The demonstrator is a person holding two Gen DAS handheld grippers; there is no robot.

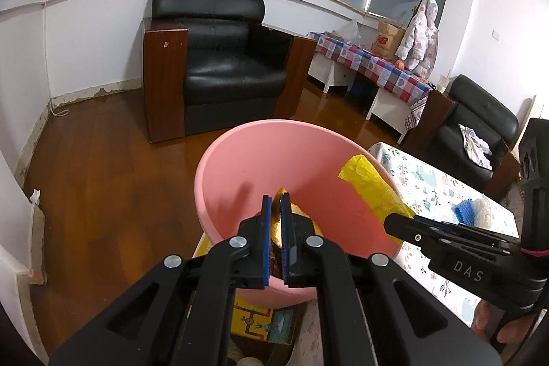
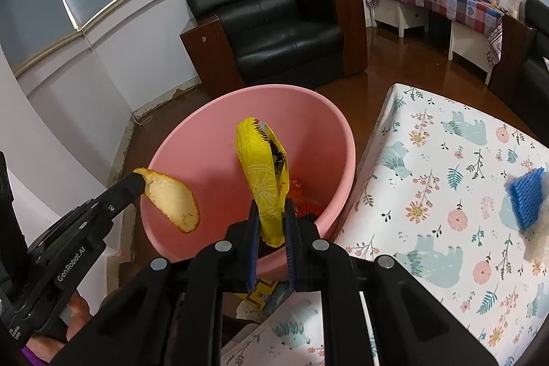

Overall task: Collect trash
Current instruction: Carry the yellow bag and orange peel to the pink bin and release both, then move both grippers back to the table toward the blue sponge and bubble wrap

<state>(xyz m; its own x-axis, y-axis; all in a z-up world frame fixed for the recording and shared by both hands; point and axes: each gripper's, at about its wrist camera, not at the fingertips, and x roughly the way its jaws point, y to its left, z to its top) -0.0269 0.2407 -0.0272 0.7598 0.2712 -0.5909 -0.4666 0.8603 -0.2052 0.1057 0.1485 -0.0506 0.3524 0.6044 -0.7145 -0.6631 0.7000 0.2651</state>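
Observation:
A pink bin [image 1: 240, 167] [image 2: 212, 139] stands on the floor beside the table. My left gripper [image 1: 275, 194] is shut on an orange peel [image 2: 171, 199], held over the bin's left rim; in the left wrist view only the peel's edge [image 1: 280, 191] shows between the pads. My right gripper [image 2: 271, 204] is shut on a yellow wrapper [image 2: 262, 174] [image 1: 374, 187], upright above the bin's opening. Some orange-red trash [image 2: 302, 194] lies inside the bin.
A table with a floral cloth [image 2: 446, 194] is right of the bin, with a blue sponge [image 2: 526, 198] and a pale clump on it. A black armchair [image 1: 219, 57] stands behind the bin. A yellow patterned sheet [image 1: 260, 321] lies under the bin.

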